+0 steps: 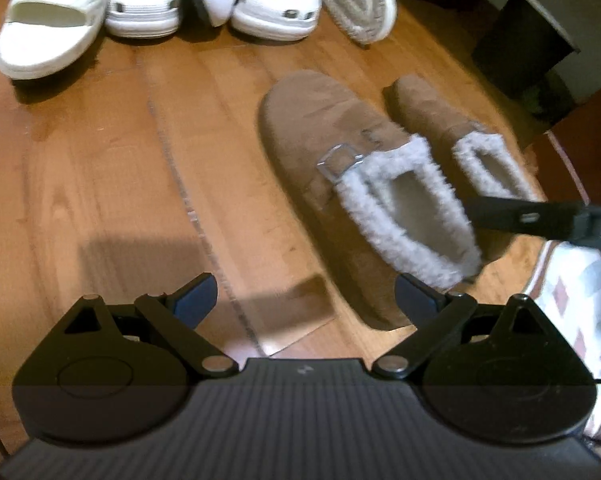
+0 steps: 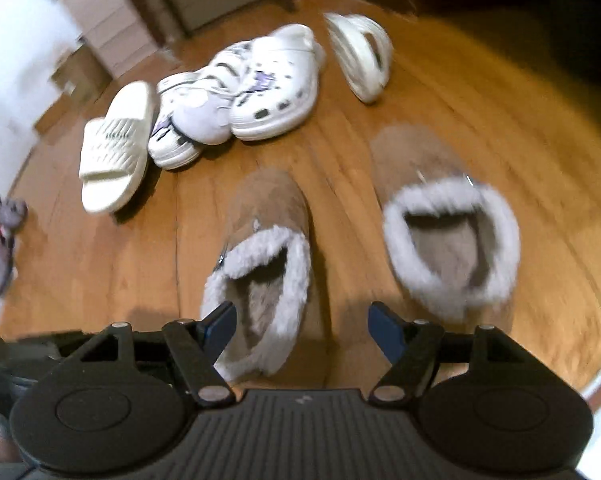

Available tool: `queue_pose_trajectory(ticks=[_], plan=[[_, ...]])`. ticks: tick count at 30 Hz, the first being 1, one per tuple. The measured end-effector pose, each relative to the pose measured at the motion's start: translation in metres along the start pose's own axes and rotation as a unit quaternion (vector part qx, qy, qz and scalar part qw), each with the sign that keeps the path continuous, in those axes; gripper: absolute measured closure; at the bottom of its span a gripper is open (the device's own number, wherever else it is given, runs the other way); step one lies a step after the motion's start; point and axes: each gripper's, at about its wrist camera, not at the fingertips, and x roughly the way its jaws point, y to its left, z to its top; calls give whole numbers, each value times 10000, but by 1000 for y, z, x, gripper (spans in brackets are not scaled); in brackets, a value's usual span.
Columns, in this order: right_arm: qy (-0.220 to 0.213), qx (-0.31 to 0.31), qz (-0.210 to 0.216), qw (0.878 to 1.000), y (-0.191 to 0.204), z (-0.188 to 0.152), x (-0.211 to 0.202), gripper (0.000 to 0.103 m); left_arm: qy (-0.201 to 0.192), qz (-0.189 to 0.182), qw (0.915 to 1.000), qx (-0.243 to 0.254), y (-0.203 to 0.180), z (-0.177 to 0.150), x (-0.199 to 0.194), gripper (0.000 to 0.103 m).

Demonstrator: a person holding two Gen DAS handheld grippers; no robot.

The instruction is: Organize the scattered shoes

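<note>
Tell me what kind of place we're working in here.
Probably a room in a home: wood plank floor, household shoes scattered on it such as fleece-lined slippers and white clogs, plus furniture along the far edge.

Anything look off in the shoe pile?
Yes. One white slide is tipped on its side apart from its mate, and a white shoe lies wedged between the two clogs. The brown slippers stand neatly paired.

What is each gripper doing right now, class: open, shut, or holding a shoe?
Left gripper: open, holding nothing, above the floor beside the brown slippers.
Right gripper: open, holding nothing, above the brown slippers.
</note>
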Motion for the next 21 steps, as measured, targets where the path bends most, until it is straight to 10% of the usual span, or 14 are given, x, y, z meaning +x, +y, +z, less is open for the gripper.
queue_pose_trajectory(ticks=[6, 10, 21], plan=[[272, -176, -134, 9994, -8, -5, 57, 48, 131, 219, 9997, 33, 0, -6, 7, 6], [385, -246, -77, 9989, -5, -1, 76, 83, 188, 169, 9997, -78, 3, -7, 11, 6], [53, 244, -186, 9995, -14, 25, 42, 93, 385, 228, 9985, -311, 10, -13, 15, 6]])
